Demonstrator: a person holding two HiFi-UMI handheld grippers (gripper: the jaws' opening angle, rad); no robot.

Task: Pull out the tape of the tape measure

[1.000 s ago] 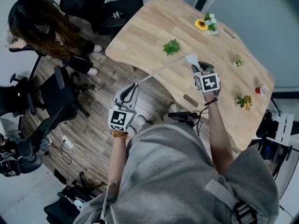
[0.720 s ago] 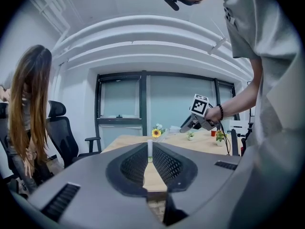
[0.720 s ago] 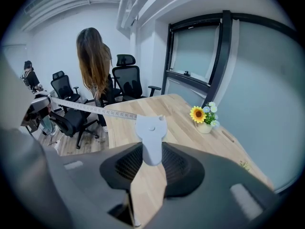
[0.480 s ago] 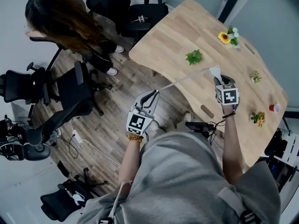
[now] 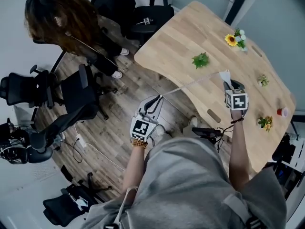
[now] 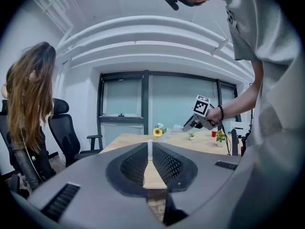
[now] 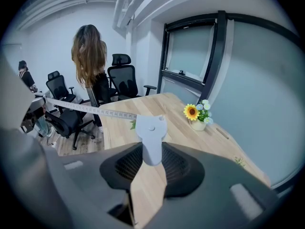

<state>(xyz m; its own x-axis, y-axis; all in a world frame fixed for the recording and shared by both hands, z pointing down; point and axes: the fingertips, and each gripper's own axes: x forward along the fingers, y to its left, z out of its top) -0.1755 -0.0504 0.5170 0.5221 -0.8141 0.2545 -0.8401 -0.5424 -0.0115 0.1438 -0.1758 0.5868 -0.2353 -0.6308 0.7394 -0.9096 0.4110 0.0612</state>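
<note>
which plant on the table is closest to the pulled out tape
The all-green leafy sprig, just beside the tape; the sunflower pot and the orange-flowered plant sit farther off.

The right claw sits above the bench near its front edge, with the tape measure between its jaws. The tape runs leftward off the bench to the left claw, which is over the floor and grips the tape's end. Behind the tape lies a sprig, and a sunflower pot stands farther back. To the right are a small plant, a nearer plant and a cup. A person and a chair are left of the bench
</note>
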